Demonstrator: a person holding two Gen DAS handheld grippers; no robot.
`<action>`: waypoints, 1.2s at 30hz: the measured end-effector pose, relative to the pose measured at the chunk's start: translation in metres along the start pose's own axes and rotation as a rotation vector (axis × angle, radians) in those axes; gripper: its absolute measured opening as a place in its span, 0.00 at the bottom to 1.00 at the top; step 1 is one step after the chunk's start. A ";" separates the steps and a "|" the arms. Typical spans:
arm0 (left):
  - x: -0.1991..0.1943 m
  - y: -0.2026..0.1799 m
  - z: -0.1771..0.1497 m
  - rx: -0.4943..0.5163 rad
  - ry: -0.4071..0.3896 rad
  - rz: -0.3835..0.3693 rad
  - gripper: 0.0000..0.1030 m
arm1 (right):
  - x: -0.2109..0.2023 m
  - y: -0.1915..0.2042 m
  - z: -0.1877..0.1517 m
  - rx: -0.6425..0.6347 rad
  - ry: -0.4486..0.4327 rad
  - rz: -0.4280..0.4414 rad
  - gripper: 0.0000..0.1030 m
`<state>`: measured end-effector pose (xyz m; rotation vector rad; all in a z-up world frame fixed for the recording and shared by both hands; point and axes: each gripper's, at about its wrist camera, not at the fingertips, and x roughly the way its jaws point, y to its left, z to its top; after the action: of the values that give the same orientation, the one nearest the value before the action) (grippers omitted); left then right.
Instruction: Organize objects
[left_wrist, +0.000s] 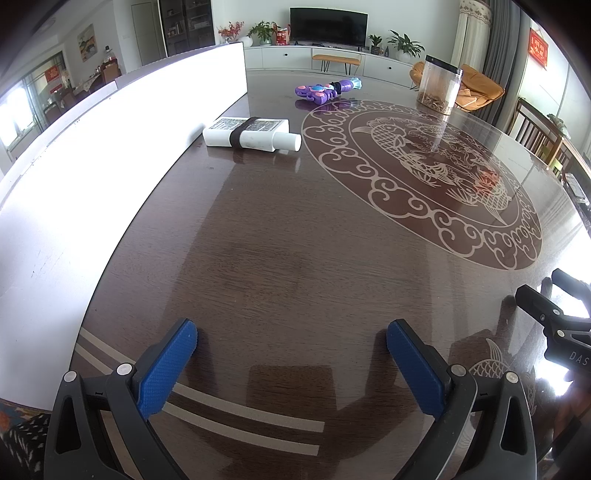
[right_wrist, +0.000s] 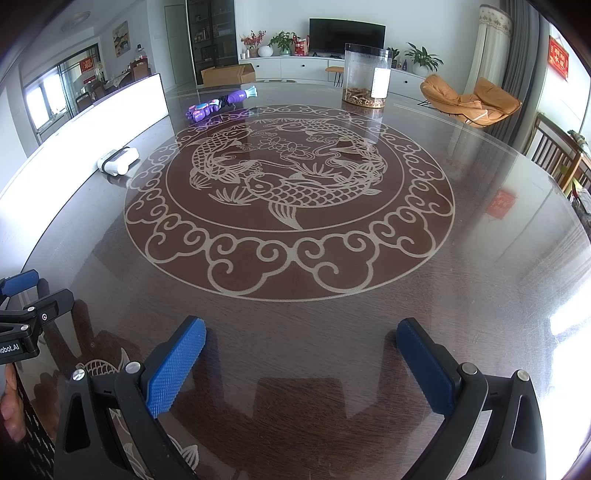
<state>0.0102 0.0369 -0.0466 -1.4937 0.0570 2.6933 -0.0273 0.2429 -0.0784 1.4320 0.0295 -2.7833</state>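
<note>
Here, left gripper (left_wrist: 291, 343) and right gripper (right_wrist: 301, 341), jaws wide and empty, low over dark table (left_wrist: 295, 258), white flat bottle (left_wrist: 251, 134) lying by white panel (left_wrist: 110, 147), long axis crosswise, cap pointing right, purple toy (left_wrist: 325, 90) beyond, clear canister (right_wrist: 366, 75) upright far right.

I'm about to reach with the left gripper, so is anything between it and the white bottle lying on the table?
Nothing visible. Bare tabletop runs from the open left gripper to the white bottle.
</note>
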 end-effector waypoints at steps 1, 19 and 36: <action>0.000 0.000 0.000 0.000 0.000 0.000 1.00 | 0.000 0.000 0.000 0.000 0.000 0.000 1.00; 0.001 0.012 0.001 -0.057 -0.002 0.036 1.00 | 0.000 0.000 0.000 0.000 0.000 0.001 1.00; 0.002 0.019 0.002 -0.087 -0.004 0.052 1.00 | 0.005 0.000 0.011 -0.004 0.035 0.016 1.00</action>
<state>0.0063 0.0180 -0.0478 -1.5311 -0.0212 2.7734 -0.0396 0.2426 -0.0761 1.4726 0.0241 -2.7436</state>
